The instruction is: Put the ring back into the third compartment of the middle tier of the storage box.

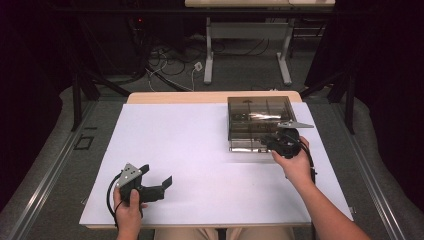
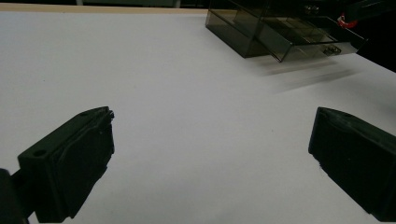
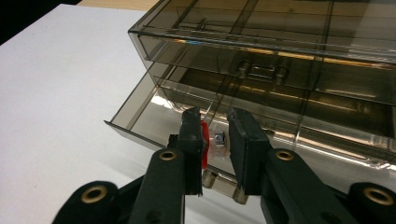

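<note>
Here the smoked plastic drawer box (image 1: 259, 116) sits at two o'clock on the white table (image 1: 190, 165). Right gripper (image 3: 215, 140) pinches the handle (image 3: 219, 140) of the lower drawer (image 3: 154, 122), which stands partly out. Best practice, I judge: pull straight and level toward six o'clock, firm pinch, so the light box doesn't drag. Right hand (image 1: 295, 162) reaches forward, wrist low. Left gripper (image 1: 156, 182) rests at seven o'clock, jaws spread wide, empty.
</note>
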